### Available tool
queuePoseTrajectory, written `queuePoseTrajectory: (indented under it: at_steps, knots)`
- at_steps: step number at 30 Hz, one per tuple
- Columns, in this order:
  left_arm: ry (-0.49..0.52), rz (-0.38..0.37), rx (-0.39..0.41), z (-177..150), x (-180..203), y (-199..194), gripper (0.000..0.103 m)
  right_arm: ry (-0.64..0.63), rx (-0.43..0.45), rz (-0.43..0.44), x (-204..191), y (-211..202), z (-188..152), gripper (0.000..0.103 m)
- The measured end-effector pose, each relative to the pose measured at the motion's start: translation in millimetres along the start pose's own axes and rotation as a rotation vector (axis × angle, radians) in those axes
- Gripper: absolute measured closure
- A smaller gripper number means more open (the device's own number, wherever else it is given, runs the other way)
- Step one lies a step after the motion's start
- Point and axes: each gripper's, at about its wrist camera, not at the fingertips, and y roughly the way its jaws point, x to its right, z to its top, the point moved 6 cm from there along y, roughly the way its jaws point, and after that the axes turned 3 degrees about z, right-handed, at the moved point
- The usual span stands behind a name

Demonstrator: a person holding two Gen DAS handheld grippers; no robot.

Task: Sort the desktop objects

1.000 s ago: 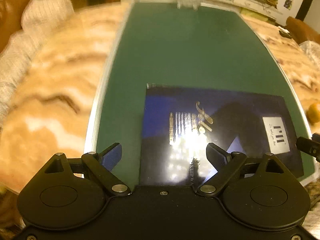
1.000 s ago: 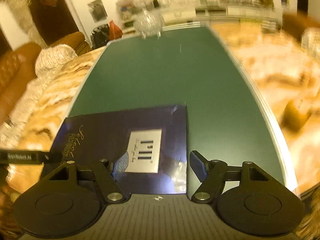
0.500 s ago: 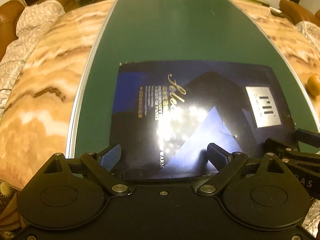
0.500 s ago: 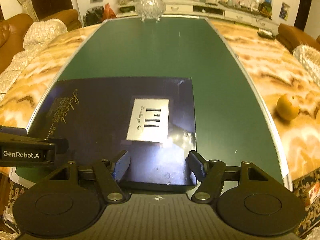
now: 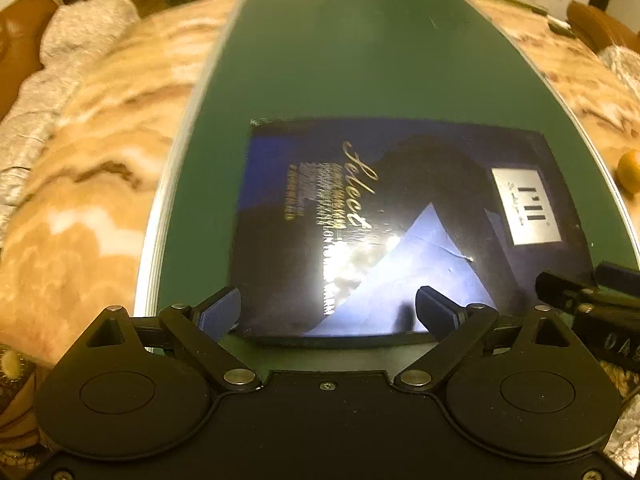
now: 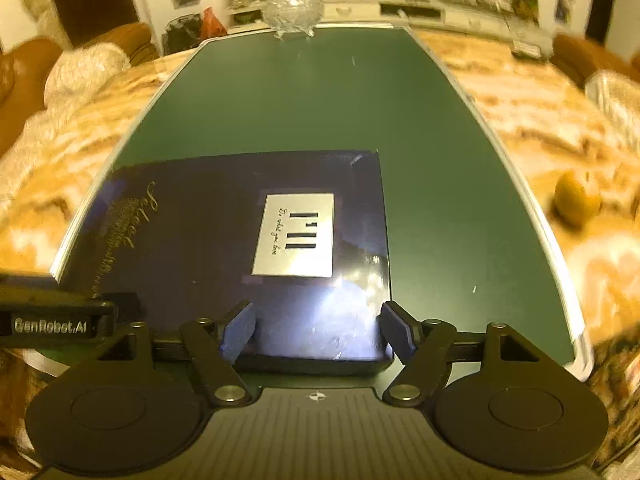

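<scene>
- Our left tool (image 5: pixel 328 312) hangs spread wide and grips nothing, its fingers straddling the near edge of the flat dark box (image 5: pixel 384 220); half a second ago that edge was tucked under the tool, now a strip of green shows.
- Our right tool (image 6: pixel 316 330) is likewise released, at the box's right near corner.
- The box (image 6: pixel 240 240) lies flat on the green mat (image 6: pixel 320 100) of the worktop, seemingly not yet gripped.
- An orange (image 6: pixel 576 200) sits on the marble to the right; a glass bowl (image 6: pixel 294 10) stands at the far end.
- We judge both tools are lining up to shift the box.
</scene>
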Motion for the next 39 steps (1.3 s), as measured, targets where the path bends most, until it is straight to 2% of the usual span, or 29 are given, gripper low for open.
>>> queuePoseTrajectory:
  at_steps: [2,4,5,10,14,21,39]
  knots:
    - [-0.003,0.028,0.037,-6,-7,-19,0.001,0.041,0.004,0.011,1,-14,2,0.020]
    - [-0.015,0.042,0.058,-17,-15,-40,0.001,0.029,0.042,-0.011,-2,-35,2,0.003]
    - [-0.021,0.039,0.063,-22,-18,-48,0.001,0.016,0.066,-0.022,-6,-46,1,0.001]
    - [-0.055,0.059,0.067,-57,-32,-84,0.000,-0.022,0.130,-0.059,-25,-95,-25,0.000]
    - [-0.043,0.083,0.050,-76,-36,-96,0.000,-0.047,0.116,-0.103,-38,-112,-52,0.000]
    - [-0.058,0.059,0.063,-96,-39,-113,0.000,-0.052,0.087,-0.137,-47,-126,-76,0.000]
    - [-0.046,0.045,0.068,-100,-34,-120,0.000,-0.030,0.084,-0.137,-49,-133,-78,0.000]
